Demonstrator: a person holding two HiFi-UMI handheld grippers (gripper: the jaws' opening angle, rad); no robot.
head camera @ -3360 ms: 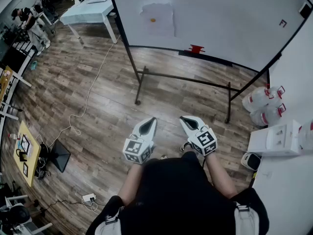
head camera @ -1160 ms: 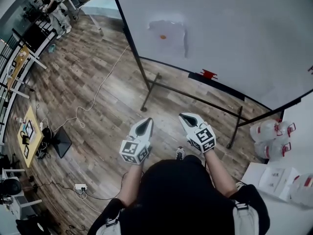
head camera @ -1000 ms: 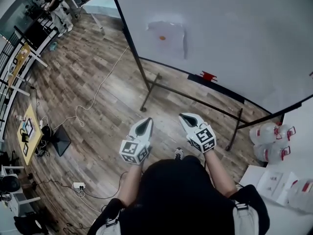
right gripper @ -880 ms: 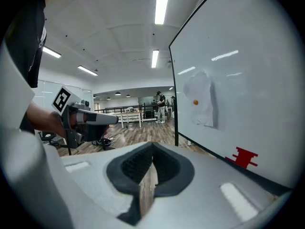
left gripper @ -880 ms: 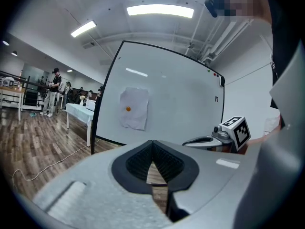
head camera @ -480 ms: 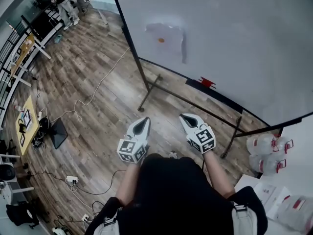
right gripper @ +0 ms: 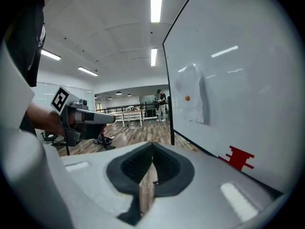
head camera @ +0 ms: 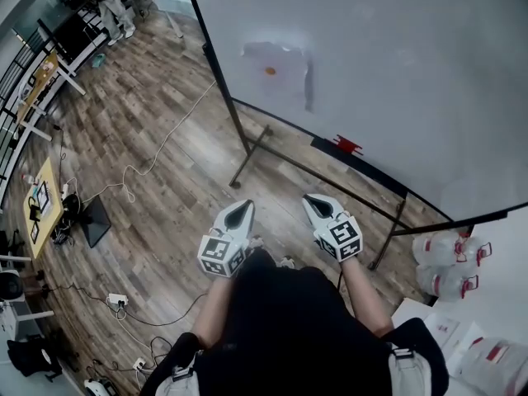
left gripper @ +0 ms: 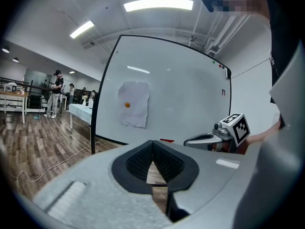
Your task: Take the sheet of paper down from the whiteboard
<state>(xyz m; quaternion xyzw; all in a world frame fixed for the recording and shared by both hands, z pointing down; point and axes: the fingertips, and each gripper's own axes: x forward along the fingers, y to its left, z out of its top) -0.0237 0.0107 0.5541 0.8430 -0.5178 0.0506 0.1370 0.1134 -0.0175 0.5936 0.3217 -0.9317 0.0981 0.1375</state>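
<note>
Holding nothing, claws (head camera: 246, 205) (head camera: 309, 199) closed (both)

Strip lights (left gripper: 158, 4) above the left claw (left gripper: 153, 143) are glaring off the whiteboard (left gripper: 190, 99). Fisheye distortion is darkening every corner.

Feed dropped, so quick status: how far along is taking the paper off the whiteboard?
Done: nothing yet; the sheet of paper hangs on the whiteboard under an orange magnet. In hand: nothing; the left tongs and right tongs are both shut, empty and well short of the board. Left: approach, grip the sheet, free it and bring it down.
</note>
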